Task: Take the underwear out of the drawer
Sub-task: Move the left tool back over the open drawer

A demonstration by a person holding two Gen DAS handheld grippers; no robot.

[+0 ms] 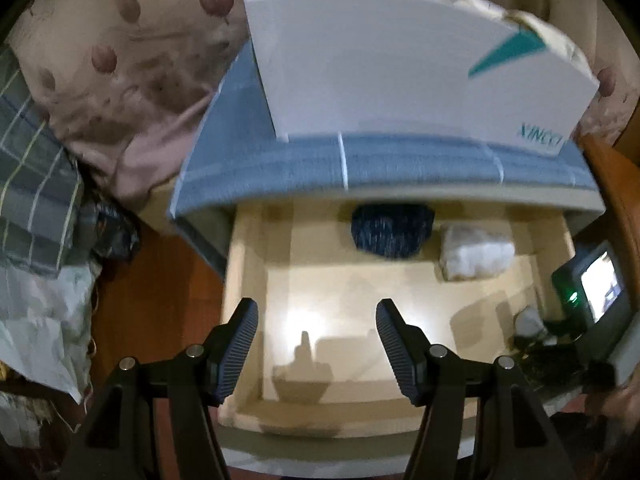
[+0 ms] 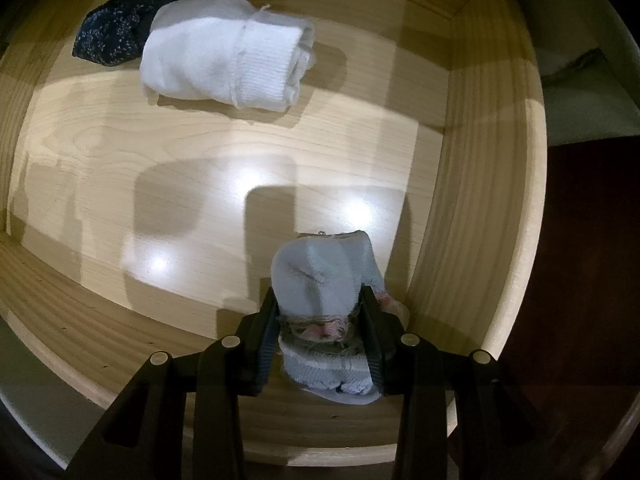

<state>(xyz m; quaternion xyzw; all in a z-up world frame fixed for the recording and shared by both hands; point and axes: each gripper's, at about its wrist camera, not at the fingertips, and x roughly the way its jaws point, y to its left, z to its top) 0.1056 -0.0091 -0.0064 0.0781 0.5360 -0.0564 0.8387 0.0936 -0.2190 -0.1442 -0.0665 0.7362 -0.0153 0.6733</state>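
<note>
The right hand-held gripper [image 2: 320, 320] pinches a rolled pale-blue underwear bundle [image 2: 320, 280] low inside the wooden drawer [image 2: 480, 208], apparently for lifting out, while the left hand-held gripper [image 1: 318, 340] hangs spread and empty above, clear of that path.

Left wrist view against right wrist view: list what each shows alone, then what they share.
Left wrist only: the open left gripper, a white box on the blue-topped cabinet, bedding and a small screen.

Right wrist only: the right gripper shut on a pale blue rolled garment.

Both: the wooden drawer, the dark speckled bundle and the white roll.
</note>
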